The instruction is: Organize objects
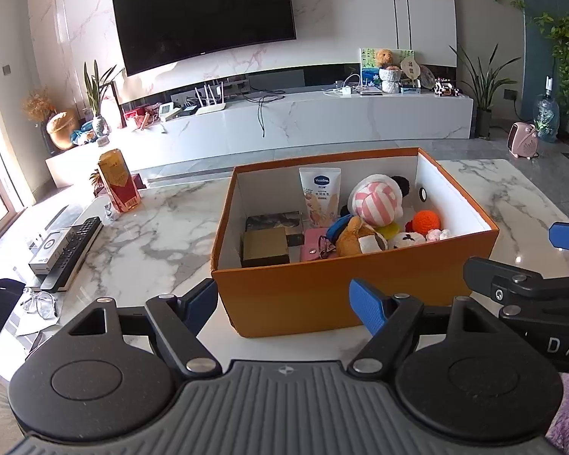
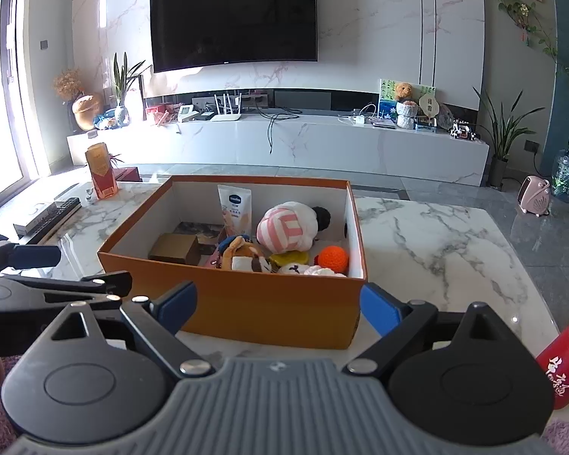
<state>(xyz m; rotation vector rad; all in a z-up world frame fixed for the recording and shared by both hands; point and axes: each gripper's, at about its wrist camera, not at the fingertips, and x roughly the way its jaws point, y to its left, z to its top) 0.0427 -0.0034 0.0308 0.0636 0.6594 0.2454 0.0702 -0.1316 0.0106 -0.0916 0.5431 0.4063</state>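
Note:
An open orange box (image 1: 322,295) with a white inside stands on the marble table (image 1: 151,227). It holds a white lotion tube (image 1: 320,195), a pink-striped plush (image 1: 375,199), an orange knitted ball (image 1: 425,222), a brown plush (image 1: 360,240), a pink wallet (image 1: 315,246) and a small gold box (image 1: 265,246). My left gripper (image 1: 284,303) is open just short of the box's near wall, nothing between its fingers. My right gripper (image 2: 278,309) is also open, before the same wall (image 2: 269,303), its pads apart from the cardboard. Each gripper shows at the edge of the other's view.
A red and gold carton (image 1: 117,182) stands at the table's far left. A remote (image 1: 76,254) and glasses (image 1: 40,303) lie at the left edge. A red cup (image 2: 565,364) stands at the near right. A white TV console (image 1: 322,121) runs across the back.

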